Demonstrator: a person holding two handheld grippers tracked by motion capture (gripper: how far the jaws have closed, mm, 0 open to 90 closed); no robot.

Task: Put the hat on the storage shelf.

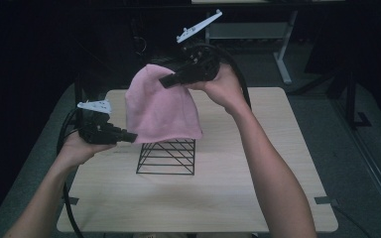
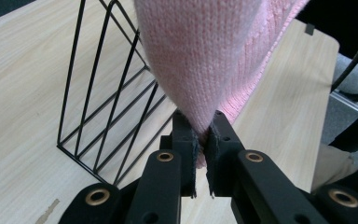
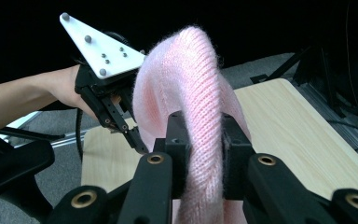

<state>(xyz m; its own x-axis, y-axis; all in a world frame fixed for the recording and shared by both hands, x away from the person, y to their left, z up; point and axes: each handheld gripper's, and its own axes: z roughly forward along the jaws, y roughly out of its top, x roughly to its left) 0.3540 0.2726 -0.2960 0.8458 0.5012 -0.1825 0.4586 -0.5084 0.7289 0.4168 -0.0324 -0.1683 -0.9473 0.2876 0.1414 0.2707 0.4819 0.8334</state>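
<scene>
Both hand-held grippers [image 1: 131,137] [image 1: 166,81] clamp the pink knit [image 1: 161,111], hiding the rack's [image 1: 167,157] top.

A pale wooden counter [image 1: 278,163] in a dim room, with furniture standing behind it.

The counter top has light wood grain and rounded corners; small grey tabs [image 1: 325,200] sit at its near left and right edges, and a scuffed patch [image 2: 46,212] marks the surface in the left gripper view. Grey floor [image 1: 322,114] surrounds it on both sides. Beyond the far edge stands a second table frame with a white leg [image 1: 284,54] and a pale crossbar [image 1: 248,30]. A dark stand [image 1: 349,106], perhaps a tripod, rises at the far right, though the gloom hides its shape.
</scene>
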